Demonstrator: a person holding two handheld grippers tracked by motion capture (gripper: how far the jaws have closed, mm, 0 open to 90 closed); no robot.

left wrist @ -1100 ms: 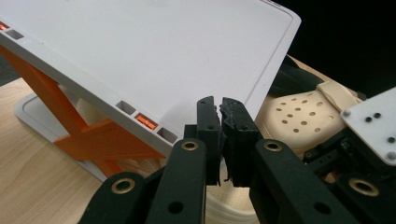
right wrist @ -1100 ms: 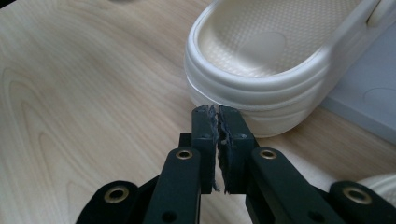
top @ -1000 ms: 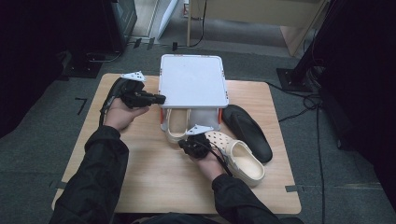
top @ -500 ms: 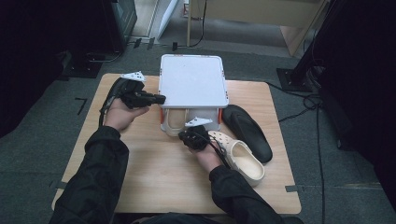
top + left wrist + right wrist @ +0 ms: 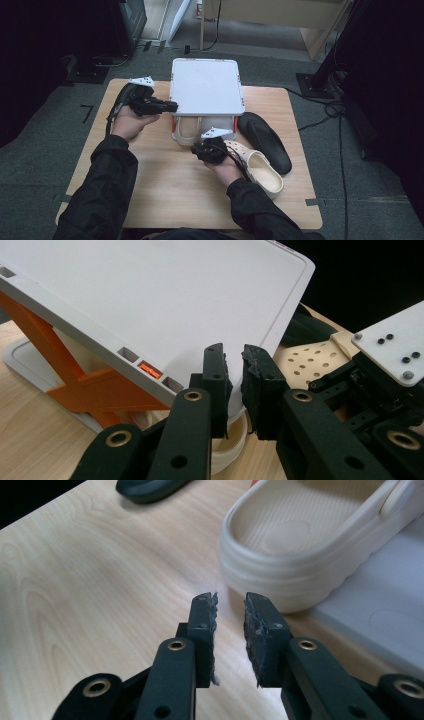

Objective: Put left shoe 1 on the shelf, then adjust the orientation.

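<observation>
A white-topped rack (image 5: 207, 87) on orange legs (image 5: 95, 390) stands at the table's back middle. One cream clog (image 5: 186, 129) lies on its lower shelf, heel toward me, also the cream clog (image 5: 305, 540) just ahead of my right gripper (image 5: 230, 630). That gripper (image 5: 200, 145) has just been opening; its jaws stand apart with nothing between them. My left gripper (image 5: 171, 106) is at the rack top's left front corner. Its jaws (image 5: 235, 385) have just been opening too, with the top's edge in the narrow gap.
A second cream clog (image 5: 260, 170) lies on the table right of my right hand, with a black shoe (image 5: 265, 141) beyond it. Another black shoe (image 5: 121, 97) lies under my left hand. The wooden table (image 5: 165, 190) has free room in front.
My right hand has shifted a little toward the rack's front, and the clog under the top sits slightly deeper. The left hand has stayed put.
</observation>
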